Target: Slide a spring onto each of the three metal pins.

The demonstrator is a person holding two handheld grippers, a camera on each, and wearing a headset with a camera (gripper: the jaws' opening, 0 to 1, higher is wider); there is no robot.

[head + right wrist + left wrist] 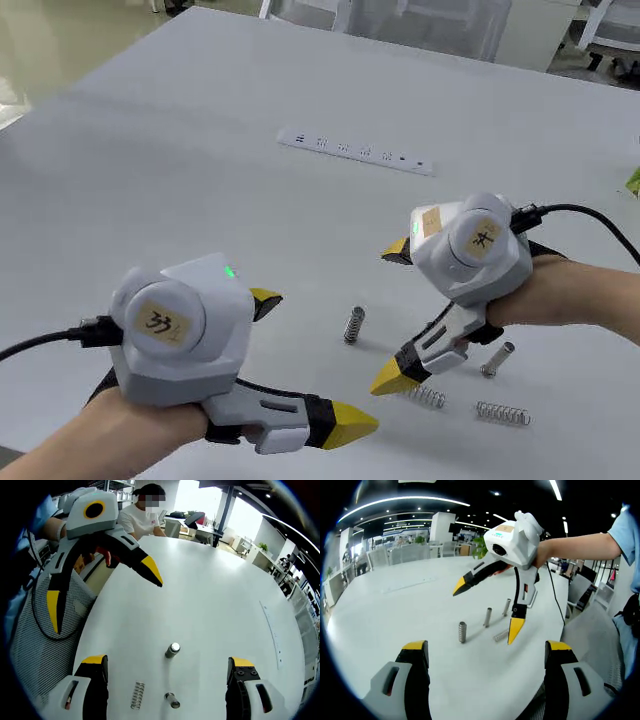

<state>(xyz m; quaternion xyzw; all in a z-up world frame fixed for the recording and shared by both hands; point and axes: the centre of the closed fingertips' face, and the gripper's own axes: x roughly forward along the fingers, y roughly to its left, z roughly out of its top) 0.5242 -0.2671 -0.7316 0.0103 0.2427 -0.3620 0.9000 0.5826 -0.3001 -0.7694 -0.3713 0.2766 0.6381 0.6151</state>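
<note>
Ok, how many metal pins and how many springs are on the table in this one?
Metal pins: 3
Springs: 3 (1 already on a pin, 2 lying loose)
Total: 6

The counter (200, 180) is pale grey and plain, without any pattern. The left gripper (310, 360) has a white body, black jaws and yellow tips. A small green light (230, 271) shines on its top, and its round label (162, 322) is tan with black handwriting. The right gripper (392, 315) has the same colours: white, black and yellow, with a tan label marked in black. The cables (40, 343) are black. The springs (502, 412) and the pin (497, 359) are silver metal. The power strip (357, 152) is white with small dark marks. In the left gripper view a sleeve (625, 540) is light blue; in the right gripper view a shirt (140, 517) is white.
</note>
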